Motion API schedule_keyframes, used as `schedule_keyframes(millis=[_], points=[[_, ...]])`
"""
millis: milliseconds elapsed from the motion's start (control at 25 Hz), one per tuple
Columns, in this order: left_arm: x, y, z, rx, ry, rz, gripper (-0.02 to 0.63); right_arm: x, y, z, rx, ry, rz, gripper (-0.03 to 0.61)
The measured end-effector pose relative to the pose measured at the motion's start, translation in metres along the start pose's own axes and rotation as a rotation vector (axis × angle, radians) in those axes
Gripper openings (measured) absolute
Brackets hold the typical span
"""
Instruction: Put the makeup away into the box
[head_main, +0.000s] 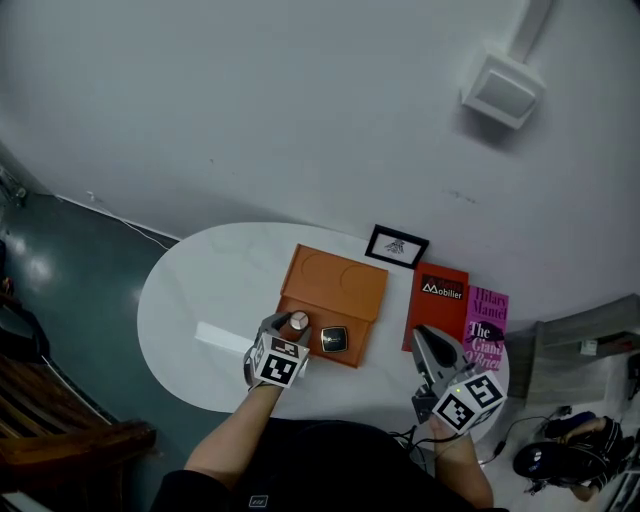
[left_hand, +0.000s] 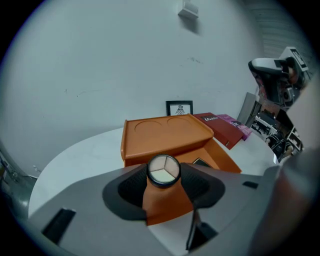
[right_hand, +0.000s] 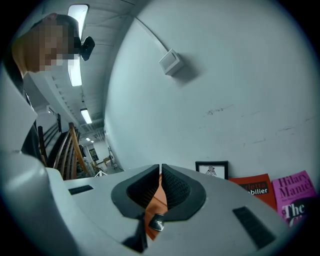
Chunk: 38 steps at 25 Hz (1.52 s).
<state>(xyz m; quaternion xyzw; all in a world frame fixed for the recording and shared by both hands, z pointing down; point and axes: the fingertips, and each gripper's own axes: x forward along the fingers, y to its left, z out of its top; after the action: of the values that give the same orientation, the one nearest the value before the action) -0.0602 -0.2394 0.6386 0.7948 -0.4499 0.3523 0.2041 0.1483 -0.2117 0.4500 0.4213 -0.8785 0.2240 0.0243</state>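
An orange box (head_main: 335, 283) lies open on the white oval table (head_main: 190, 300), its lid folded back. A black square compact (head_main: 334, 340) rests in the box's front half. My left gripper (head_main: 291, 325) is shut on a round compact (head_main: 299, 321) with a pale three-part face (left_hand: 163, 169), held just over the box's front left corner. The open box (left_hand: 167, 132) fills the left gripper view behind it. My right gripper (head_main: 432, 348) hovers shut and empty at the table's right end, and past its shut jaws (right_hand: 160, 186) shows a sliver of orange box (right_hand: 159, 202).
A small framed picture (head_main: 396, 246) leans at the wall behind the box. A red book (head_main: 437, 303) and a pink book (head_main: 487, 322) lie right of the box, under my right gripper. A white strip (head_main: 222, 337) lies left of the box. A wooden chair (head_main: 60, 430) stands at the lower left.
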Motion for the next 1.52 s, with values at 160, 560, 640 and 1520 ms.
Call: schedule_keyframes(millis=[160, 560, 640, 1520], points=[[0.015, 0.006, -0.011, 0.038, 0.059, -0.01, 0.218, -0.007, -0.014, 0.001, 0.021, -0.001, -0.051, 0.041], [0.035, -0.002, -0.027, 0.127, 0.159, -0.037, 0.219, -0.021, -0.027, -0.001, 0.044, -0.007, -0.11, 0.041], [0.037, -0.004, -0.029, 0.144, 0.172, -0.041, 0.219, -0.025, -0.027, -0.003, 0.054, -0.01, -0.114, 0.041], [-0.025, -0.008, 0.015, 0.064, -0.047, -0.014, 0.017, -0.053, -0.028, 0.005, 0.064, -0.061, -0.116, 0.041]])
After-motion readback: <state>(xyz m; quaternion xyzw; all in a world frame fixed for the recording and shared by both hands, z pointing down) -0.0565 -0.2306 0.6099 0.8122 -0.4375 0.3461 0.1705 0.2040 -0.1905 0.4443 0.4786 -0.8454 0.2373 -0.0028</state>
